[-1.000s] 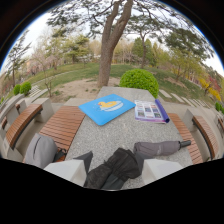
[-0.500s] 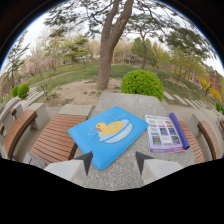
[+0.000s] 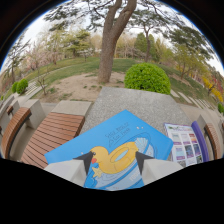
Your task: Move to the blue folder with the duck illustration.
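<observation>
We are outdoors in a park under soft, even daylight. Ahead of the claw [image 3: 114, 161] stretches a speckled grey stone desk [image 3: 135, 106], and to its left runs a bench of reddish-brown wooden slats [image 3: 52, 135] with pale stone end blocks [image 3: 37, 111]. Beyond the desk's far edge we see a round, clipped green bush [image 3: 147, 77] and, just left of it, a thick forked tree trunk [image 3: 111, 42] rising from bare sandy ground [image 3: 75, 89]. Further back lie a lawn [image 3: 75, 70], scattered trees and pale sky above.
</observation>
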Demonstrator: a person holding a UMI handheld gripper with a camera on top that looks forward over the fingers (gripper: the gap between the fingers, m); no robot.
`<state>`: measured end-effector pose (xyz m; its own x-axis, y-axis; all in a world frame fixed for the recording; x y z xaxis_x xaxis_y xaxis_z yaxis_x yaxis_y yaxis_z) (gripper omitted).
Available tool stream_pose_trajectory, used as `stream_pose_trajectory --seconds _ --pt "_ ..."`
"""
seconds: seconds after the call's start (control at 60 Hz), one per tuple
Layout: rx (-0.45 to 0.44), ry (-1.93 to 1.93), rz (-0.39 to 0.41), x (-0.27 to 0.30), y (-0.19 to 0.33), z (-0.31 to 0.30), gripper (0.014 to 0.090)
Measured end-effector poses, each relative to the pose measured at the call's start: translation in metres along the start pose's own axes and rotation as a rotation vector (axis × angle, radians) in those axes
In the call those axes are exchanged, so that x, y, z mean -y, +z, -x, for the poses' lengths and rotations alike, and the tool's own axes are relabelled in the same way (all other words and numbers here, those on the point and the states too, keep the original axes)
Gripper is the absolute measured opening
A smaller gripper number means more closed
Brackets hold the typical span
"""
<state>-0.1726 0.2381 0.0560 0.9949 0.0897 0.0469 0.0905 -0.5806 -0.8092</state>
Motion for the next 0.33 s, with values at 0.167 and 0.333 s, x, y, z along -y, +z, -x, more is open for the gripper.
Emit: stream_pose_trajectory --seconds 0.167,0.333 --pt "-0.001 -0.001 0.003 -0.001 0.020 -0.002 0.0848" --pt "-0.005 0.012 0.007 -0.004 0.020 -0.003 0.0847"
